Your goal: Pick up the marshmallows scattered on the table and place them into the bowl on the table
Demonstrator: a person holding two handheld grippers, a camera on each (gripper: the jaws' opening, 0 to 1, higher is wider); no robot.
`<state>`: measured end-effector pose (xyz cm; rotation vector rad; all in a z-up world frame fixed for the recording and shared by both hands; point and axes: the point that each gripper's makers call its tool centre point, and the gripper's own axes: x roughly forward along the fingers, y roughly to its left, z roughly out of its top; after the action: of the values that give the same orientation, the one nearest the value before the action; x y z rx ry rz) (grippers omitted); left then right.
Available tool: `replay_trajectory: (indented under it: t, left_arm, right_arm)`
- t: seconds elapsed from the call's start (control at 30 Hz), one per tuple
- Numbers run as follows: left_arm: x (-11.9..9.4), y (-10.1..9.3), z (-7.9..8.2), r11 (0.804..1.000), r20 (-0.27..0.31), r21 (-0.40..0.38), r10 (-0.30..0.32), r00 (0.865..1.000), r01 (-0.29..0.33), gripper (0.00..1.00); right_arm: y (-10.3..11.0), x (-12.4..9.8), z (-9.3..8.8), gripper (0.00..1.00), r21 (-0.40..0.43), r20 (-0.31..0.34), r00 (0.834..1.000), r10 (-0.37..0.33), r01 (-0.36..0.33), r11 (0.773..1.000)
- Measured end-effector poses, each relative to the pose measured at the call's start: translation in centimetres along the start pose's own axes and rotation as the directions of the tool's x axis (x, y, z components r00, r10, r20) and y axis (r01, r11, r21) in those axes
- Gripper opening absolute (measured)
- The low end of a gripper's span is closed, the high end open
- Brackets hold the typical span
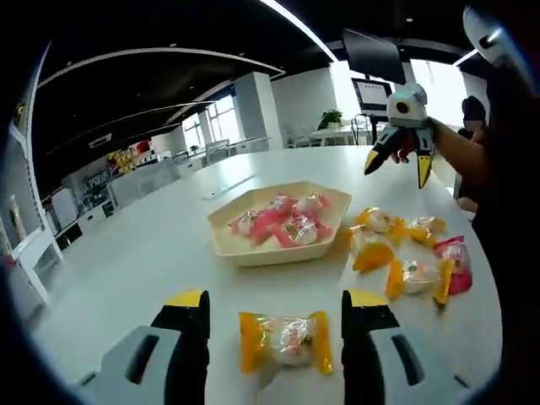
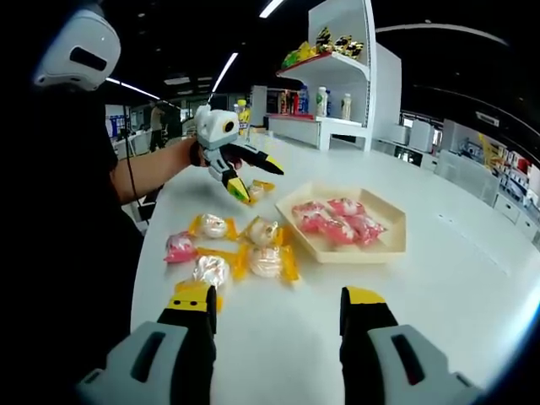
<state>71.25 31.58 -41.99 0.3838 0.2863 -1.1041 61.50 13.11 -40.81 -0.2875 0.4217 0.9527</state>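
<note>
Listing items at this moment, from both gripper views.

Bowl (image 1: pixel 283 221): shallow, cream, six-sided, standing near the middle of the white surface (image 1: pixel 152 253). Contents: several pink-wrapped marshmallows (image 1: pixel 283 221), heaped together; exact count unclear, probably five or six.

Marshmallows outside the bowl: one yellow-wrapped marshmallow (image 1: pixel 284 341) lying on the surface between the jaws of the left gripper (image 1: pixel 276 329). A loose cluster of yellow-wrapped pieces (image 2: pixel 253 249) beside the bowl, some touching one another. One pink-wrapped piece (image 2: pixel 180 247) at the cluster's edge, on the side away from the bowl.

Left gripper: jaws apart, straddling the lone yellow-wrapped marshmallow, not closed on it; whether the tips touch the wrapper cannot be told.

Right gripper (image 2: pixel 277 316): jaws apart and empty, held over bare surface near the cluster. Seen from the left gripper view it hangs in the air beyond the bowl, jaws spread, nothing in them.

Background: shelving unit (image 2: pixel 342 59) with bottles and packets, well apart from the work.

Progress, as judged: partly done. A portion of the sweets is in the bowl; roughly as many again lie loose, mostly yellow ones. Step in hand appears to be the left gripper's grasp of the lone piece, with the cluster left to clear after it.
</note>
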Motion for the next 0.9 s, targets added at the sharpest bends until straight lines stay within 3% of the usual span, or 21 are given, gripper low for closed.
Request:
replay_trajectory:
  t: [0.2, 0.37, 0.9]
  left_arm:
    - [0.1, 0.1, -1.1, 1.0, -0.043, -0.007, -0.006, 0.999, 0.006, 0.61]
    - [0.0, 0.3, -1.1, 0.998, -0.026, -0.055, -0.001, 1.0, 0.0, 0.61]
    - [0.0, -0.4, -1.6, 0.998, -0.027, -0.057, -0.028, 0.999, 0.026, 0.53]
  right_arm:
    - [0.0, -0.1, -0.1, 0.58, 0.003, 0.001, 1.0, -0.003, 0.003, 1.0]
    - [0.0, -0.1, -0.3, 0.58, 0.003, -0.004, 1.0, -0.005, 0.005, 1.0]
    - [0.1, -0.2, -0.3, 0.58, 0.004, -0.004, 1.0, -0.004, 0.004, 1.0]
